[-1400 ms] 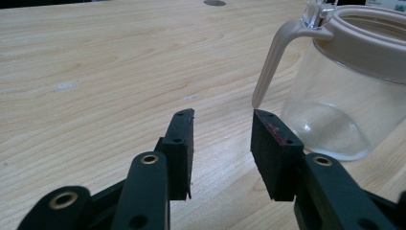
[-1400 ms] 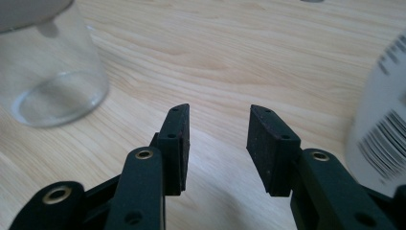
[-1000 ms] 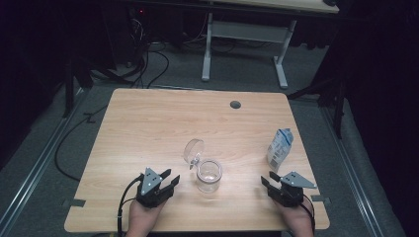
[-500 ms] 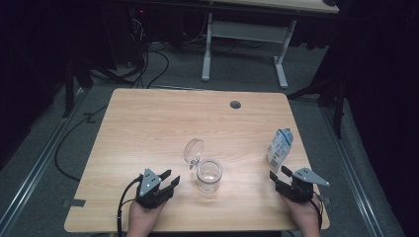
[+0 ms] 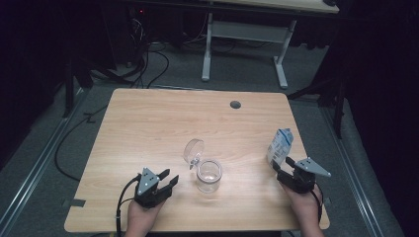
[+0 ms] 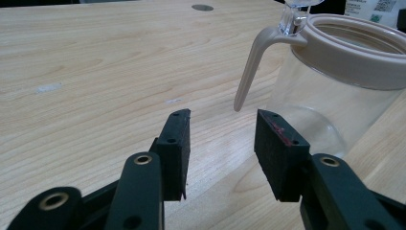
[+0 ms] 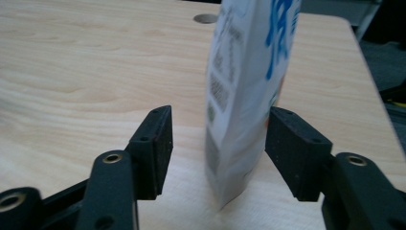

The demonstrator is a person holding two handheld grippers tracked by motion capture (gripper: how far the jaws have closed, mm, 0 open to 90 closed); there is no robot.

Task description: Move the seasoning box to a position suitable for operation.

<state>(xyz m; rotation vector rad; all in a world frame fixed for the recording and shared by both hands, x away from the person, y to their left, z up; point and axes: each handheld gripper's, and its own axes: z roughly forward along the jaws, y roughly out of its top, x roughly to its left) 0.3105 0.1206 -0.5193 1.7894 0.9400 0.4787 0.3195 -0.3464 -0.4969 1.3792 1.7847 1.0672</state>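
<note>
At lower left of the high view, the left tongs (image 5: 168, 178) are held spread and empty on the table (image 5: 148, 128), just beside the open jar (image 5: 209, 176) at lower centre, its clear lid (image 5: 193, 149) tipped up behind. At lower right, the right tongs (image 5: 279, 167) are seen spread around the tilted carton (image 5: 280, 146), having just been closing slightly; one pad appears to touch it.

Wooden table (image 5: 148, 128): glass jar (image 5: 209, 176), carton (image 5: 280, 146).
</note>
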